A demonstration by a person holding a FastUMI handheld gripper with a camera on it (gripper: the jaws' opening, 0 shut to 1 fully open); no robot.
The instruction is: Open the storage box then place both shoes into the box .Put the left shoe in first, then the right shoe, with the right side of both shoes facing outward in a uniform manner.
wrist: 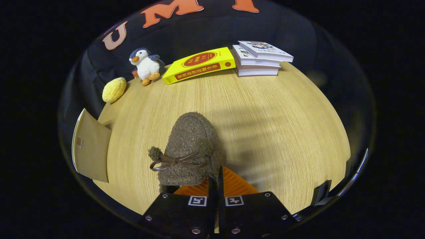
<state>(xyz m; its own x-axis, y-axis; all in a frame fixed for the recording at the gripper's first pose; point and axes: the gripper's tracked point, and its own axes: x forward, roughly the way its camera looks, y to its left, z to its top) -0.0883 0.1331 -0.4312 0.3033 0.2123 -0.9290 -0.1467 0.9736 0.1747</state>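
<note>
A brown fuzzy shoe [191, 146] with a thin brown bow points away from me, its toe out over the wooden table [265, 116]. My gripper [215, 181] is shut, its fingers pinching the shoe's rear right rim; the heel is hidden behind the fingers. Off to the left of the shoe, at the table's edge, is a tan panel of the storage box [91, 149], seen at a slant; its inside is out of sight.
Along the table's far edge lie a yellow book [199, 64] and a stack of white books [259, 58]. A penguin plush [146, 66] and a yellow round soft toy [114, 89] sit at the far left.
</note>
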